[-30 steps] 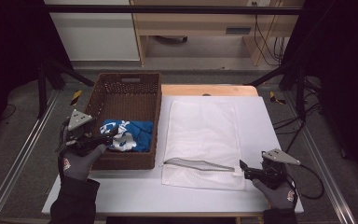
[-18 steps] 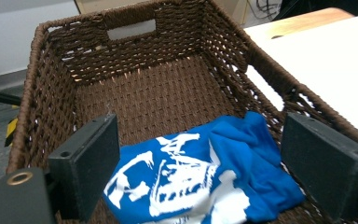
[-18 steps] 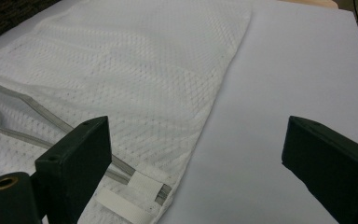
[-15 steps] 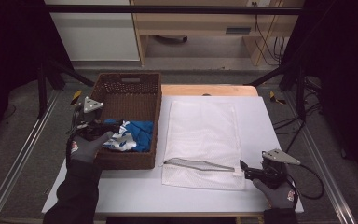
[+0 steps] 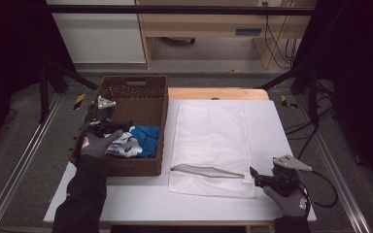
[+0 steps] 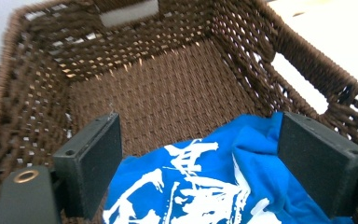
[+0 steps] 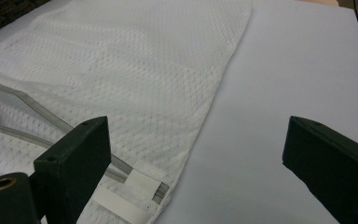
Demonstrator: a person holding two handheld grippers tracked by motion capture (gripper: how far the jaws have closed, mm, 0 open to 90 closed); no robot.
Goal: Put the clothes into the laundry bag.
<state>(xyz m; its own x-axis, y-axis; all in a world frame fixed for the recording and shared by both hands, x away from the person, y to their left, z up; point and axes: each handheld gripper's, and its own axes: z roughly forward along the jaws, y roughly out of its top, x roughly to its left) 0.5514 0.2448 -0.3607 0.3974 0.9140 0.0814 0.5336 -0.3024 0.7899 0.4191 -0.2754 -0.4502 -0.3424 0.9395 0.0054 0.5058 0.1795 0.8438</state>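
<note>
Bag (image 5: 211, 145) lengthwise front-back, zipper (image 5: 209, 171) end nearest.

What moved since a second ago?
The left tongs moved forward, from the near part of the basket toward its middle, open above the blue shirt, gripping nothing. The right tongs and mesh bag stayed put.

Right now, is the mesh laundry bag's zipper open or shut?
Open. The mesh laundry bag lies flat on the table, and its zipper edges gape apart along the near end, showing a dark gap.
</note>
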